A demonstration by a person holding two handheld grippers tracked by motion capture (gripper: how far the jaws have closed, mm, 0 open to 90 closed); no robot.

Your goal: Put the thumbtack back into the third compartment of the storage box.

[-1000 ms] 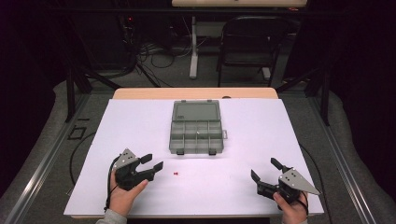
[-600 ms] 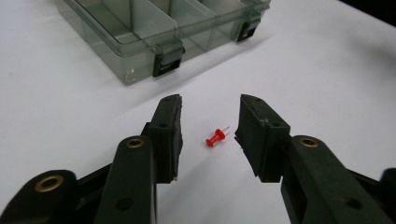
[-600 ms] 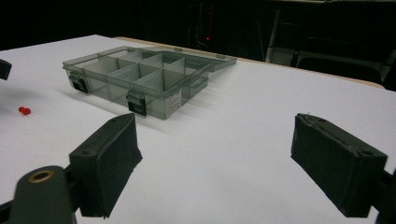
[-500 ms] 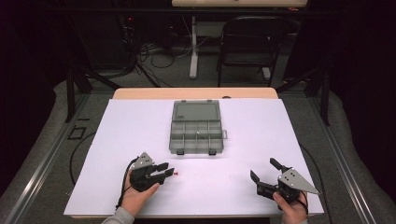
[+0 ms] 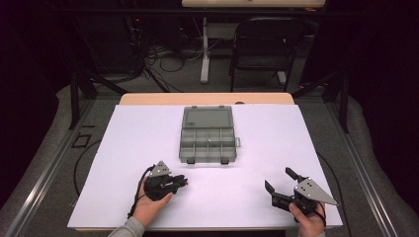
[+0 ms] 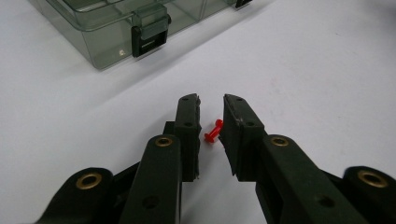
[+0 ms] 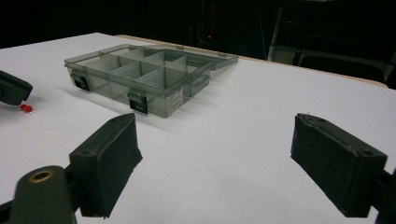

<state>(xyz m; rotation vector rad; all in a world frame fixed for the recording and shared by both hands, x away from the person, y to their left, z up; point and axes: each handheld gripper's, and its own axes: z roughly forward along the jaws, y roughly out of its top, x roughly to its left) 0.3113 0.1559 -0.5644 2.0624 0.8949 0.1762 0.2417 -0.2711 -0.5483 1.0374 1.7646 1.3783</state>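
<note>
Near the front edge of the white surface [image 5: 257,133], left of its middle, the left tool [image 6: 211,119] brackets a small red push pin [image 6: 213,132] lying flat; its jaws have just been closing and stand narrow around the pin, apparently not yet pressing it. Low and level, the tool seems set to pinch the pin off the surface. Beyond it, toward the centre, a smoky clear compartment box [image 5: 207,136] lies with its lid [image 5: 207,117] folded back, the likely destination. By the front right corner, the right tool [image 5: 279,183] rests released, jaws spread wide and holding nothing, waiting its turn.
</note>
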